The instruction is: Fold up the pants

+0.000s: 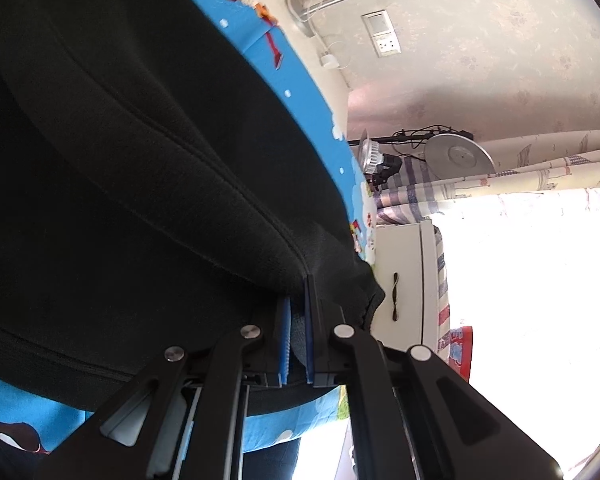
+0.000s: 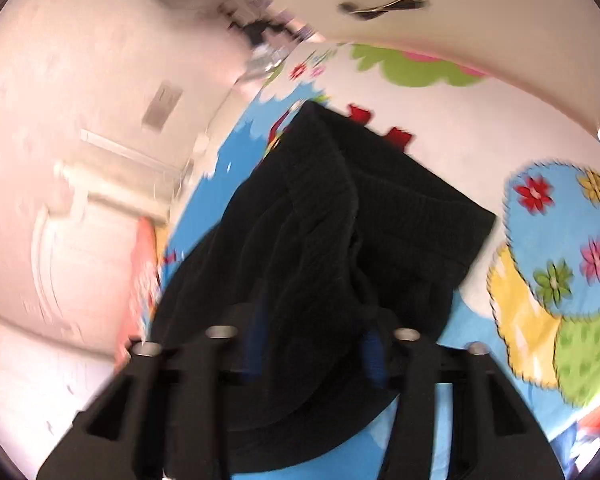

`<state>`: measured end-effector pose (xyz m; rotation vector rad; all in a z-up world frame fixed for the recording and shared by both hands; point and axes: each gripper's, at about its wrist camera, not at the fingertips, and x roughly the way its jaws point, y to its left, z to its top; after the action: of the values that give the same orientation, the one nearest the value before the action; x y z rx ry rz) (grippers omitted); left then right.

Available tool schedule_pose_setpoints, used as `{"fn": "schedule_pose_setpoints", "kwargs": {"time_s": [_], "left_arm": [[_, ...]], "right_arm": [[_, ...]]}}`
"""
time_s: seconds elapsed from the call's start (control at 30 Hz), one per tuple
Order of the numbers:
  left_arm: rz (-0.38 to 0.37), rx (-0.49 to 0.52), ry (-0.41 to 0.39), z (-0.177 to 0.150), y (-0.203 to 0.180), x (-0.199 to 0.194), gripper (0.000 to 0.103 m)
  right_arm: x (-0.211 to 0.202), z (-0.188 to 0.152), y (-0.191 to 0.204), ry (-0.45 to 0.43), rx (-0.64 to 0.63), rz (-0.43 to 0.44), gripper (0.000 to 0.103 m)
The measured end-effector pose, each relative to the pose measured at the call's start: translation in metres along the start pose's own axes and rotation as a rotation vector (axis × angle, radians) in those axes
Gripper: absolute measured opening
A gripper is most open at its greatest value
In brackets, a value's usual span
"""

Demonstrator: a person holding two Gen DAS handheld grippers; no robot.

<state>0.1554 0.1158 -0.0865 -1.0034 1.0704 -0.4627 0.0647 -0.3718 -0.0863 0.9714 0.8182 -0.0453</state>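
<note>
The left tongs (image 1: 298,320), at the bottom centre of the left wrist view, are pinched nearly closed on a fold of the black pants (image 1: 140,168), cloth squeezed between their blue pads (image 1: 285,344). The pants fill the left and centre of that frame, lying on a blue cartoon-print sheet (image 1: 300,92). A white cabinet (image 1: 404,280) stands to the right.

In the blurred right wrist view, the right tongs (image 2: 314,344) at bottom centre stand fairly narrow, with bunched black pants (image 2: 340,220) between the fingers; whether the pads press the cloth I cannot tell. The pants spread toward the frame's centre over the sheet (image 2: 560,240).
</note>
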Motion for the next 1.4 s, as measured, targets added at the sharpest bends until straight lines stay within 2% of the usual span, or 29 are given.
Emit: {"fn": "schedule_pose_setpoints", "kwargs": {"time_s": [0.07,0.17,0.2,0.27,0.3,0.37,0.43,0.47,0.53,0.6,0.67,0.7,0.73,0.77,0.8,0.83,0.87,0.9,0.93,1.0,1.03,1.1,1.17,1.2,1.23,1.27,1.3,1.37,1.4], "left_arm": [[0.007,-0.018,0.013,0.001,0.009,0.007,0.005],[0.029,-0.02,0.007,-0.002,0.008,0.004,0.005],[0.034,0.005,-0.016,-0.009,-0.001,-0.006,0.005],[0.057,0.068,-0.097,-0.034,-0.018,-0.028,0.005],[0.061,0.079,-0.11,-0.047,-0.019,-0.032,0.005],[0.056,0.025,-0.045,-0.069,0.003,-0.015,0.005],[0.1,-0.033,0.03,-0.081,0.031,0.013,0.005],[0.114,-0.063,0.054,-0.085,0.044,0.023,0.006],[0.1,-0.069,0.056,-0.086,0.053,0.022,0.012],[0.111,-0.019,0.041,-0.082,0.046,0.005,0.018],[0.141,0.066,-0.022,-0.071,0.033,-0.026,0.025],[0.182,0.109,-0.075,-0.063,0.027,-0.043,0.03],[0.285,0.172,-0.172,-0.048,0.021,-0.067,0.033],[0.381,0.218,-0.253,-0.033,0.016,-0.084,0.042],[0.569,0.314,-0.394,-0.012,0.011,-0.103,0.052],[0.713,0.385,-0.467,0.003,0.009,-0.108,0.055],[0.861,0.453,-0.498,0.021,0.009,-0.108,0.056],[0.984,0.521,-0.489,0.041,0.009,-0.103,0.054],[1.068,0.597,-0.461,0.065,0.01,-0.094,0.054],[1.165,0.713,-0.403,0.096,0.008,-0.073,0.055],[1.221,0.773,-0.319,0.117,0.011,-0.052,0.055],[1.352,0.844,-0.214,0.151,0.021,-0.018,0.056],[1.436,0.882,-0.101,0.174,0.033,0.01,0.053],[1.46,0.876,-0.059,0.187,0.04,0.015,0.028],[1.483,0.83,-0.039,0.204,0.046,0.016,0.013],[1.465,0.781,-0.043,0.216,0.044,0.009,0.009],[1.411,0.746,-0.071,0.221,0.038,-0.003,0.008],[1.273,0.658,-0.19,0.228,0.01,-0.05,0.008],[1.171,0.561,-0.29,0.227,-0.005,-0.095,0.008]], "right_arm": [[0.007,0.012,-0.003,0.005,-0.003,-0.022,0.026],[-0.004,0.024,0.011,-0.017,-0.046,-0.002,0.021],[-0.022,0.025,0.023,-0.053,-0.1,0.008,0.02],[-0.041,0.028,0.026,-0.072,-0.104,0.026,0.019],[-0.051,0.032,0.019,-0.08,-0.099,0.025,0.019],[-0.038,0.036,0.003,-0.071,-0.11,-0.064,0.019],[-0.013,0.033,-0.02,-0.006,-0.068,-0.129,0.018],[-0.005,0.03,-0.03,0.004,-0.076,-0.164,0.018],[-0.005,0.026,-0.031,-0.004,-0.111,-0.162,0.018],[-0.006,0.025,-0.028,-0.005,-0.152,-0.171,0.019],[-0.003,0.024,-0.028,-0.008,-0.166,-0.182,0.019],[-0.003,0.023,-0.029,-0.012,-0.171,-0.187,0.019],[-0.001,0.022,-0.026,-0.017,-0.181,-0.195,0.019],[-0.001,0.02,-0.024,-0.024,-0.191,-0.203,0.019],[-0.001,0.018,-0.022,-0.03,-0.205,-0.213,0.019],[0.0,0.018,-0.02,-0.033,-0.214,-0.218,0.019],[0.0,0.017,-0.02,-0.031,-0.22,-0.218,0.019],[-0.001,0.019,-0.02,-0.027,-0.219,-0.214,0.019],[-0.002,0.02,-0.021,-0.022,-0.214,-0.207,0.019],[-0.001,0.021,-0.023,-0.016,-0.208,-0.199,0.019],[-0.001,0.021,-0.022,-0.018,-0.211,-0.202,0.019],[-0.002,0.019,-0.02,-0.023,-0.219,-0.215,0.019],[-0.001,0.019,-0.019,-0.025,-0.223,-0.222,0.019],[-0.001,0.019,-0.018,-0.022,-0.222,-0.224,0.019],[-0.001,0.02,-0.018,-0.018,-0.222,-0.225,0.019],[0.0,0.021,-0.017,-0.012,-0.222,-0.226,0.019],[-0.001,0.022,-0.017,-0.007,-0.222,-0.225,0.019],[-0.002,0.024,-0.016,0.006,-0.228,-0.221,0.019],[-0.004,0.026,-0.016,0.014,-0.225,-0.206,0.019]]}}
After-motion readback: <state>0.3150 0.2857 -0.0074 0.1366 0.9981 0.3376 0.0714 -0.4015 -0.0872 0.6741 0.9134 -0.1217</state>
